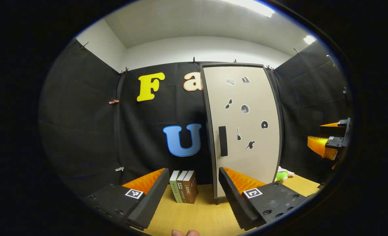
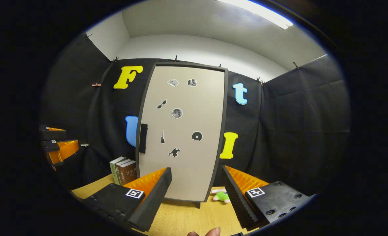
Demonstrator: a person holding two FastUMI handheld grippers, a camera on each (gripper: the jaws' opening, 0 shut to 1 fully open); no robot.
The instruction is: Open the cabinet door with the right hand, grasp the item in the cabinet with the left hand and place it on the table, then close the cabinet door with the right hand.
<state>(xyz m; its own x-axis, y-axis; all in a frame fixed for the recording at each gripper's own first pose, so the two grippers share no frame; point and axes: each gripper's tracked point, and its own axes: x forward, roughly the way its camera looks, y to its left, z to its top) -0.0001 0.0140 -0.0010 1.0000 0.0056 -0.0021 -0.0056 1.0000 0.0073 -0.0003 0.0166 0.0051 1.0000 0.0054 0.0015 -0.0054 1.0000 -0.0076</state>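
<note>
Cabinet door is shut flat in its dark frame, standing upright at the back of the wooden table, and nothing has touched it yet. Its dark vertical handle sits on the door's left edge at mid height, so that's the target for the opening step. The item inside is hidden behind the door, no telling what it is.

Judging from here, the right gripper should drift left toward that handle, line its fingers up either side of the bar, close firmly, then pull in an arc about the door's right edge rather than straight back, so the cabinet isn't dragged across the table.

Right gripper now: jaws spread wide, nothing between them, hanging in front of the door's lower part and well short of it. Left gripper is likewise wide open and empty, aimed at the gap left of the door.

Left of the cabinet stand a few books, upright and close to it. Right of the cabinet's foot lies a small green plush toy on the table.
</note>
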